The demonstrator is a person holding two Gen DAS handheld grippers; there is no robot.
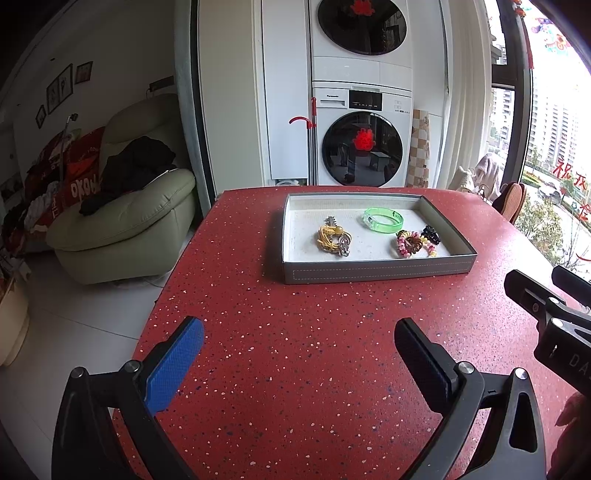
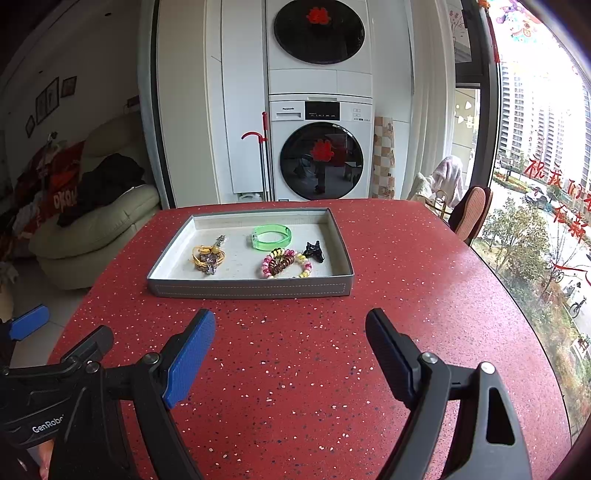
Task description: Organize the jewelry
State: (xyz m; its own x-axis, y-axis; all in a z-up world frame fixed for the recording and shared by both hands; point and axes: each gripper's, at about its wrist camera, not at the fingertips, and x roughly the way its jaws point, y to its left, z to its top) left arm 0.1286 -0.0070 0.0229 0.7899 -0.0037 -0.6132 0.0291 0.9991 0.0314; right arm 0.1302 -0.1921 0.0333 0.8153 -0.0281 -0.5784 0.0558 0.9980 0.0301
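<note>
Grippers: left gripper and right gripper are hovering spread wide, both empty.
Tray: holding everything already.
Advice: approaching the green bangle squarely, pinching its rim.

A home, an upper-floor flat by the look of it. Stacked white front-loading washer and dryer built into a white cabinet wall, each door bearing a red paper cutout. Red-handled mop leaning beside them. Pale green leather armchair heaped with dark and red clothing. Small framed pictures on the wall. Red speckled table in the foreground. Large window with red character decals and hanging ornaments; high-rise apartment blocks and trees outside, seen from above.
</note>
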